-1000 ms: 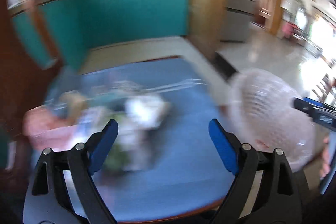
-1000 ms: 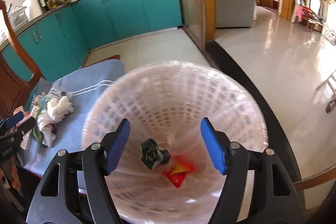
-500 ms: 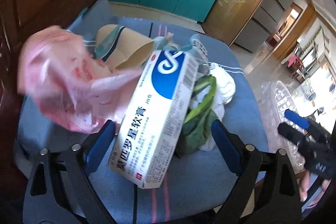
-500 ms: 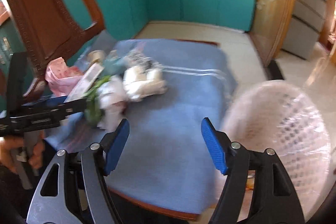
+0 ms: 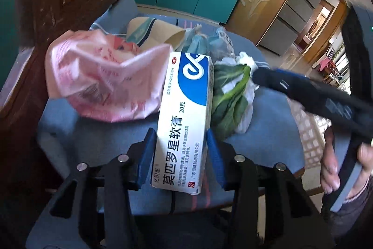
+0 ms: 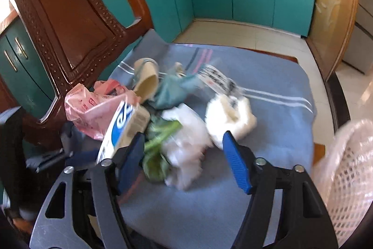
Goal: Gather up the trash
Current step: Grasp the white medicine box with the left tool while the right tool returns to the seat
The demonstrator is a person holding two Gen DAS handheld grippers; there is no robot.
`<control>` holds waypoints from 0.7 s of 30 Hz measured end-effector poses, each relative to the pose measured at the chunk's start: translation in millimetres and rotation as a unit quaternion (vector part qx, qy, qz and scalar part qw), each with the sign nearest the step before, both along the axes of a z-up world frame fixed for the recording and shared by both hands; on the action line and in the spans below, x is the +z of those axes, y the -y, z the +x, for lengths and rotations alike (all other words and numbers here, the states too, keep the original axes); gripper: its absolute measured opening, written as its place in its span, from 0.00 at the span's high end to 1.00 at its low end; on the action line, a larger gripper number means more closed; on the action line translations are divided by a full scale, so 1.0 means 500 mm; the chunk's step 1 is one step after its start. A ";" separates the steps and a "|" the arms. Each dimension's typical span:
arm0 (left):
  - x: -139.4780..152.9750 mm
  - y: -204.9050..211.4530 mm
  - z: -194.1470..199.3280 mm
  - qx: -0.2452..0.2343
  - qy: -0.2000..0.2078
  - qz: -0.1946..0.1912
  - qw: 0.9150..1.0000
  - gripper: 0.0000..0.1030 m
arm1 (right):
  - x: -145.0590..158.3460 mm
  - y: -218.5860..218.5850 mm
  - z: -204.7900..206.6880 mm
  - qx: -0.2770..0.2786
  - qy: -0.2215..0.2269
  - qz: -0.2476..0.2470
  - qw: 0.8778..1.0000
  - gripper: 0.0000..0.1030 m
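Trash lies heaped on a blue cloth [image 5: 268,109] spread over a seat, and the left wrist view looks down on it: a white-and-blue carton [image 5: 186,113] lies lengthwise between the blue pads of the left gripper [image 5: 180,156], whose jaws are closing on the carton's near end; the pads sit just beside its two long sides, and whether they already press is hard to tell. A pink plastic bag [image 5: 105,78] lies to the carton's left, a green leaf [image 5: 229,104] on white wrapping to its right, a paper cup [image 5: 158,32] behind. At the right edge a hand [image 5: 338,169] carries the other tool across the cloth. From the right wrist view, the right gripper [image 6: 184,161] hangs over the same heap, its jaws partly spread and closing with nothing pinched; the leaf and a crumpled white bag [image 6: 186,137] lie between and ahead of the pads, a wad of white tissue [image 6: 233,116] further right. A white lattice basket [image 6: 345,174] shows at the right edge, beside the seat. The step in hand looks like picking: the left takes the carton while the right lines up on the leaf bundle. Next, each grip should firm up before lifting, then carry across to the basket without dragging neighbouring scraps.
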State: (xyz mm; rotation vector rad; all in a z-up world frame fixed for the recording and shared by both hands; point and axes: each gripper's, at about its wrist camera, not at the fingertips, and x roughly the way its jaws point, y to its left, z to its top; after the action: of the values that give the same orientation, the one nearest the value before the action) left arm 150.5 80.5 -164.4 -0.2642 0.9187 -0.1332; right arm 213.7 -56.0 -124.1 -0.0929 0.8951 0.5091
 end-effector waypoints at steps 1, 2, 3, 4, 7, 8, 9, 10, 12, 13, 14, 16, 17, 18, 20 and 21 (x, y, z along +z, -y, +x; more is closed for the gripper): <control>0.000 -0.003 -0.005 -0.001 -0.001 0.000 1.000 0.55 | -0.003 -0.016 0.004 0.004 0.001 -0.008 1.000 0.49; -0.001 -0.009 -0.012 -0.001 -0.001 -0.002 1.000 0.55 | -0.009 -0.030 0.008 0.007 0.000 -0.017 1.000 0.57; 0.000 -0.013 -0.015 -0.001 -0.001 -0.003 1.000 0.54 | -0.015 -0.043 0.012 0.010 -0.003 -0.023 1.000 0.65; 0.000 -0.016 -0.018 0.000 -0.001 -0.003 1.000 0.54 | -0.021 -0.051 0.016 0.011 -0.008 -0.029 0.999 0.76; 0.005 -0.016 -0.018 0.001 0.002 -0.003 1.000 0.48 | -0.011 -0.043 0.008 0.010 -0.005 -0.015 1.000 0.84; 0.007 -0.016 -0.016 0.001 0.003 -0.003 1.000 0.43 | -0.004 -0.035 0.004 0.012 -0.003 -0.010 1.000 0.85; 0.000 -0.021 -0.016 0.001 0.004 -0.003 1.000 0.37 | 0.007 -0.021 -0.003 0.012 0.001 -0.004 1.000 0.86; -0.001 -0.021 -0.016 0.001 0.003 -0.004 1.000 0.36 | 0.017 -0.012 -0.008 0.010 0.005 -0.001 1.000 0.86; -0.005 -0.018 -0.010 -0.005 0.000 -0.012 1.000 0.35 | 0.041 0.019 -0.025 0.004 0.016 0.006 1.000 0.88; -0.008 -0.016 -0.008 -0.006 -0.002 -0.013 1.000 0.35 | 0.053 0.037 -0.034 0.000 0.021 0.007 1.000 0.89; -0.011 -0.013 -0.004 -0.008 -0.004 -0.012 1.000 0.35 | 0.064 0.057 -0.042 -0.006 0.025 0.007 1.000 0.89; -0.013 -0.008 -0.001 -0.012 -0.006 -0.011 1.000 0.35 | 0.077 0.090 -0.053 -0.017 0.027 0.008 0.999 0.89; -0.014 -0.003 0.003 -0.015 -0.006 -0.011 1.000 0.35 | 0.082 0.108 -0.057 -0.024 0.027 0.010 0.999 0.89; -0.015 0.000 0.004 -0.017 -0.006 -0.010 1.000 0.35 | 0.086 0.129 -0.061 -0.033 0.027 0.010 0.999 0.89; -0.018 0.006 0.006 -0.018 -0.008 -0.005 1.000 0.35 | 0.083 0.159 -0.059 -0.048 0.020 0.006 0.999 0.89; -0.021 0.009 0.009 -0.021 -0.010 -0.003 1.000 0.36 | 0.076 0.169 -0.056 -0.055 0.014 0.005 0.998 0.89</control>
State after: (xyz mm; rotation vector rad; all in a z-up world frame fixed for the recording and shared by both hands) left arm 155.0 75.8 -174.8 -0.2517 0.9439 -0.1715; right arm 185.7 -140.7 -86.1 -0.0416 0.8657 0.4091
